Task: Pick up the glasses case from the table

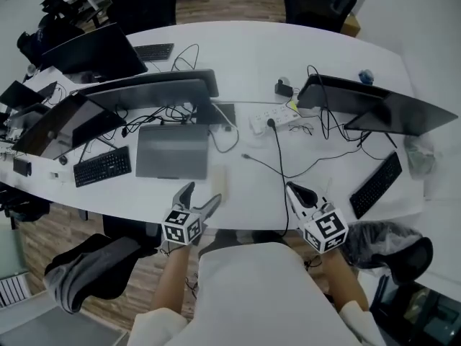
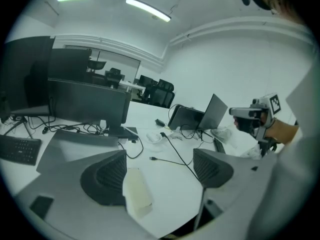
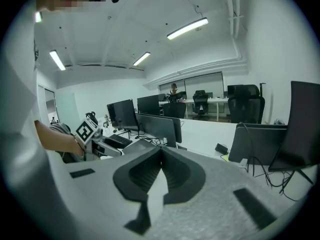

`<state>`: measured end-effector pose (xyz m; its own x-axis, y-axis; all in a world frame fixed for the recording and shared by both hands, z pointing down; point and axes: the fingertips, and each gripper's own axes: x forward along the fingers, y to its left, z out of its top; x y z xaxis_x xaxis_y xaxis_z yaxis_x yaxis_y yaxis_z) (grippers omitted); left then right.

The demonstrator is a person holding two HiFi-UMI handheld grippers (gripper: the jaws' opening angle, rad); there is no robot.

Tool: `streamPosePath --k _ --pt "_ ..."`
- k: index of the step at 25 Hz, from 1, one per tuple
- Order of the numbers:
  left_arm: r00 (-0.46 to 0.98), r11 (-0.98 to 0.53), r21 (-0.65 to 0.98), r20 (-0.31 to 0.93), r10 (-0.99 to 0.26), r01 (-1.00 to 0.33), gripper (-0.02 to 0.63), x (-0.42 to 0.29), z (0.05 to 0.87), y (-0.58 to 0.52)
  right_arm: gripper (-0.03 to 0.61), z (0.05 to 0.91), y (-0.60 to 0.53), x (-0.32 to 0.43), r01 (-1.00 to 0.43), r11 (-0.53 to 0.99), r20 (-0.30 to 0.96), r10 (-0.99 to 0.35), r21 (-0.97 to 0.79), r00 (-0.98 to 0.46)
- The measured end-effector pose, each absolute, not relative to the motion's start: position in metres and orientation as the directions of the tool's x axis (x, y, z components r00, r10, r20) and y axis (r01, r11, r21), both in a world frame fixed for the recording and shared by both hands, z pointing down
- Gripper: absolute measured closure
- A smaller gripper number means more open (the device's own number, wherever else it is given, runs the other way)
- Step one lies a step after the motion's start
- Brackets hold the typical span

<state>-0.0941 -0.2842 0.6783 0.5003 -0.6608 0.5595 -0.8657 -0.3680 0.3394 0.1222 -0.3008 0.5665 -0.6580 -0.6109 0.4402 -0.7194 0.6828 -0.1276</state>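
- Glasses case (image 1: 218, 182) lies flat on the white tabletop (image 1: 245, 56), close to the tabletop's near edge. Case is pale and slim and not yet lifted.
- Grey laptop (image 1: 173, 152) sits just left of the case, with its near right corner beside the case's far end.
- Left tool (image 1: 199, 199) is just short of the case's near end, on the person's side and slightly left of it. Jaws are spread wide with nothing gripped.
- Left gripper view puts the case low in the gap, hugging the left pad (image 2: 106, 177), with the right pad well clear of it. It looks close to the left pad, but contact can't be confirmed.
- Case's long axis runs away from the person, roughly along the line the left tool points, tilted a little. Jaws would therefore close across the narrow width.
- Right tool (image 1: 301, 195) is well to the right of the case, jaws pressed together and empty. It hangs over the tabletop's near edge, aimed out across the room, not at the case.
- Black cable (image 1: 279, 166) runs across the tabletop between the case and the right tool.
- Left tool is clearly nearer, so the pick is probably its job. The coming move calls for a small shift left to centre the case, then going lower and closing.
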Motion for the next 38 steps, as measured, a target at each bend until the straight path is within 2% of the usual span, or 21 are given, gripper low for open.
streamPosePath --k 16,22,38 --pt "0.441 -0.28 0.344 0.764 -0.471 -0.896 0.227 -0.078 0.841 -0.299 0.577 0.622 -0.305 0.123 -0.745 0.651 0.544 -0.576 -0.148 -0.611" --pt "0.338 -0.299 0.227 0.853 -0.399 -0.927 0.227 -0.081 0.893 -0.294 0.577 0.635 -0.303 0.117 -0.744 0.644 0.557 -0.558 -0.176 -0.615" --pt "0.152 -0.228 0.084 0.942 -0.3 -0.97 0.218 -0.08 0.961 -0.303 0.577 0.652 -0.304 0.105 -0.697 0.691 0.586 -0.489 -0.192 -0.646"
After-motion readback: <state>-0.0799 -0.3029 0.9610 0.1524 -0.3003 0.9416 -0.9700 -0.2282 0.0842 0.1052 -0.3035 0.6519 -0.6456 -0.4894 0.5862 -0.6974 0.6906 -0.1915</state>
